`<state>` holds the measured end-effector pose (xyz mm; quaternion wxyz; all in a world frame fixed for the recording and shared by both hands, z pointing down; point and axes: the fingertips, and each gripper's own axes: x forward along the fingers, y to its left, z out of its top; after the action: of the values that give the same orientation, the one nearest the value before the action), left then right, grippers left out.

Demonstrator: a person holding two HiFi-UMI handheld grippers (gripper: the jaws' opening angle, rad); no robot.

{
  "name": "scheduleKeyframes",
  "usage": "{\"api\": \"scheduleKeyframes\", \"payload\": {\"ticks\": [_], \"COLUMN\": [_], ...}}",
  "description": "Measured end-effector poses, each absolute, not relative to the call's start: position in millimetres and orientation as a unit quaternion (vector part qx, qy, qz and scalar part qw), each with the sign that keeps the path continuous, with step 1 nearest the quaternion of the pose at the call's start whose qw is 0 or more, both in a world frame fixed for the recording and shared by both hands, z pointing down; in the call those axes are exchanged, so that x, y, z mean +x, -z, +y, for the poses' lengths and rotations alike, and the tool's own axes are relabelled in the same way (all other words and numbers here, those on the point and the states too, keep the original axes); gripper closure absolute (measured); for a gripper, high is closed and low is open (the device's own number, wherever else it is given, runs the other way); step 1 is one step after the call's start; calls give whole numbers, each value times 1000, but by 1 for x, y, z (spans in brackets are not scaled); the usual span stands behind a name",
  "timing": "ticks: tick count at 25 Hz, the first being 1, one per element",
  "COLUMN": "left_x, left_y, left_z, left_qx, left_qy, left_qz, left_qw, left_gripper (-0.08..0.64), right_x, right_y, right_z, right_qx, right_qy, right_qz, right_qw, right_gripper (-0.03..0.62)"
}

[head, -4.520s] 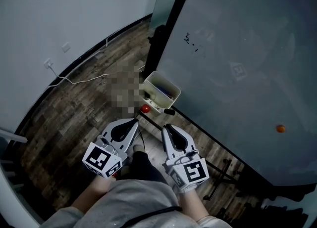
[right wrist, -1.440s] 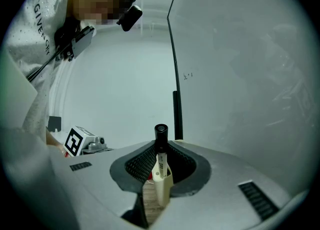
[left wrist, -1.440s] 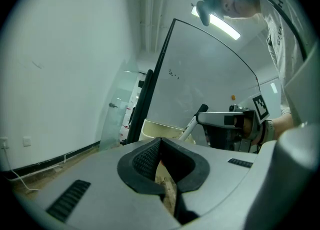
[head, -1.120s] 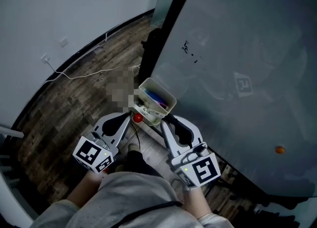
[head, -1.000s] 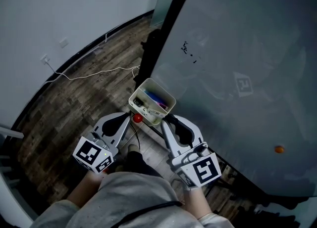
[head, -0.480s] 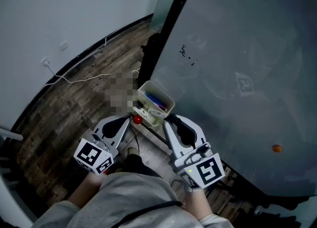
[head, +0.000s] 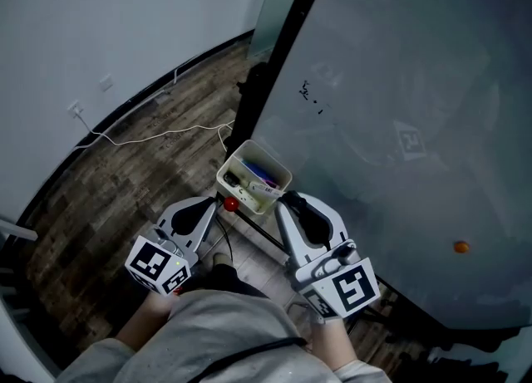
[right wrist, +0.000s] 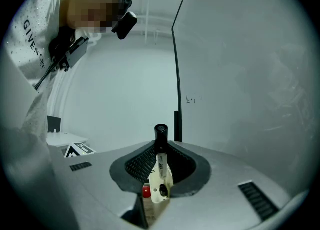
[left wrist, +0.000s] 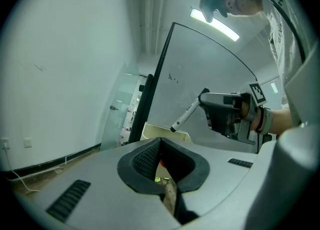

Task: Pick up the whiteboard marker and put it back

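My right gripper (head: 290, 202) is shut on the whiteboard marker (right wrist: 160, 160), a white barrel whose black cap (right wrist: 160, 131) pokes out past the pads. In the left gripper view the marker (left wrist: 186, 115) slants down out of the right gripper toward the cream bin (left wrist: 146, 129). That white bin (head: 241, 162) hangs at the whiteboard's lower left edge and holds several markers. It sits just ahead of both grippers. My left gripper (head: 209, 206) is shut with nothing in it, its pads meeting at the tip (left wrist: 160, 141).
The big grey whiteboard (head: 399, 107) on a black frame (head: 283, 49) fills the right side and carries a small orange magnet (head: 460, 247). A red knob (head: 230, 203) sits under the bin. A white cable (head: 141, 136) lies on the wood floor by the wall.
Since the earliest frame both grippers have come closer to the bin. Over the last second they have barely shifted, and the right gripper still grips the marker.
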<state>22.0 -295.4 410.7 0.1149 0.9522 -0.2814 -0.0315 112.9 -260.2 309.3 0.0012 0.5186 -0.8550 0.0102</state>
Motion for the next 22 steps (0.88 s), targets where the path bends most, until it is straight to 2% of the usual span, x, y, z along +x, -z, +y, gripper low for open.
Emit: {"api": "scheduleKeyframes", "payload": {"ticks": [22], "left_x": [18], "left_y": [-418], "left_z": [-287], "left_qx": [953], "left_qy": [29], "left_qz": [-278], "left_qw": [118], "left_gripper": [545], "right_x": [111], "right_y": [-292], "right_z": [-252], "right_qx": [521], "right_qy": [5], "right_qz": [-853], "right_qw": [-9], "right_gripper": [517]}}
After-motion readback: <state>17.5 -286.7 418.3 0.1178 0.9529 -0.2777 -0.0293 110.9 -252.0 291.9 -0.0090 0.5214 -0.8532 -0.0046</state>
